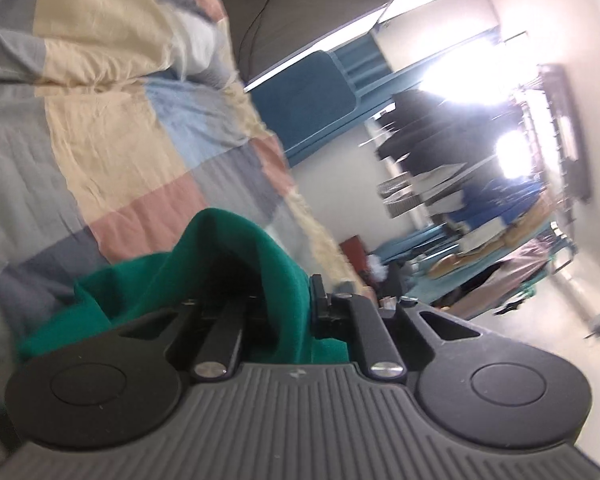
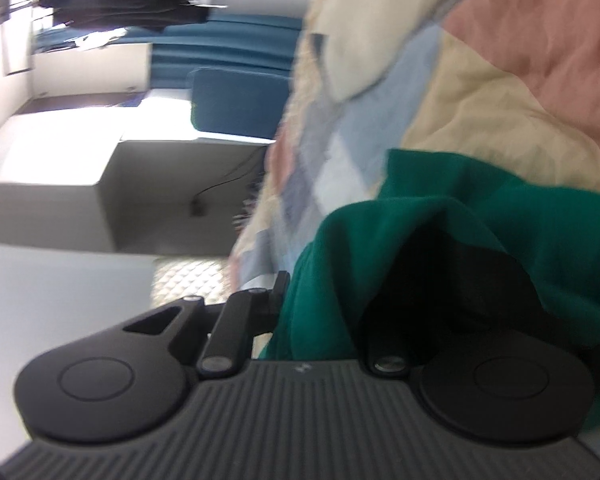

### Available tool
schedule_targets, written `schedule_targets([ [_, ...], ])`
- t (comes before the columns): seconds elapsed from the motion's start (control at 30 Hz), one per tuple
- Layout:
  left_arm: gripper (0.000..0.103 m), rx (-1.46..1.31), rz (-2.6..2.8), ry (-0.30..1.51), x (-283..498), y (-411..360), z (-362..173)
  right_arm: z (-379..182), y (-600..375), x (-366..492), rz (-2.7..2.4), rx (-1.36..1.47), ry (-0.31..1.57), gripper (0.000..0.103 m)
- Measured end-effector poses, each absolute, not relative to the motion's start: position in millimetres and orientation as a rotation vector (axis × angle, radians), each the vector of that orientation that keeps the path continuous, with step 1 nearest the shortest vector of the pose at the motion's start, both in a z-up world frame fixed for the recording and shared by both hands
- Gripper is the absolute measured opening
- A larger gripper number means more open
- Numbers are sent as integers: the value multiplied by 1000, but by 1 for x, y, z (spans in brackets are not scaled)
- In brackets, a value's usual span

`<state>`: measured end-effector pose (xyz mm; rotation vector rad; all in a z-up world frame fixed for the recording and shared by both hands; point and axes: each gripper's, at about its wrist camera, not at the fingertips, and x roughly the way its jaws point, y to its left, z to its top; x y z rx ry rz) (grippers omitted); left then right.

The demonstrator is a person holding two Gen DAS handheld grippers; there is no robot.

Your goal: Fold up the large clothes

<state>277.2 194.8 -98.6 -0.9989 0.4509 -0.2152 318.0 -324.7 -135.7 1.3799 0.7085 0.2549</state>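
Both views are tilted and smeary, so a lot is hard to read. In the left wrist view the left tool (image 1: 296,300) has its fingertips buried under the dark green knit garment (image 1: 236,248), which bunches up from 6 o'clock towards the middle; the tips are hidden, but the cloth runs right between the black fingers and they sit nearly together, clamped on it. Same story on the right: the right tool (image 2: 340,300) has the dark green knit garment (image 2: 440,208) draped over it and spilling off towards 3 o'clock, covering its 3 o'clock finger entirely, so only one finger is visible. It looks pinched on the fabric too.

Behind the garment lies the patchwork quilt in cream, pink, blue and grey squares (image 1: 112,120), filling 9 to 12 o'clock in the left view and 12 to 3 in the right (image 2: 480,64).

Only the left view shows the rack of hanging dark clothes (image 1: 420,128) at 3 o'clock, washed out by window glare, plus stacked folded textiles below it. The right view shows a teal padded chair back (image 2: 240,104) at 11 o'clock and a black cable on the wall (image 2: 212,192).
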Motion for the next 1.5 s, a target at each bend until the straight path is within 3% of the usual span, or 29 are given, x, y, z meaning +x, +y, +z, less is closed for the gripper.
schedule_targets([
  [0.33, 15, -1072, -177, 583, 372, 217, -196, -192, -314, 380, 256, 1300, 774, 23],
  [0.57, 16, -1033, -162, 609, 391, 214, -209, -214, -313, 398, 254, 1319, 782, 23],
  [0.8, 16, -968, -141, 583, 380, 203, -192, -199, -313, 385, 279, 1265, 768, 25],
  [0.87, 22, -941, -145, 571, 374, 198, -185, -191, -314, 378, 288, 1253, 754, 31],
  [0.9, 36, -926, -152, 566, 371, 197, -181, -187, -313, 373, 294, 1247, 745, 35],
  [0.97, 59, -884, -154, 540, 361, 192, -170, -175, -310, 363, 316, 1227, 724, 55],
  [1.03, 71, -843, -158, 511, 348, 187, -158, -164, -307, 350, 338, 1218, 697, 70],
  [1.5, 74, -417, -100, 438, 231, 136, -98, -97, -251, 259, 313, 672, 675, 75],
])
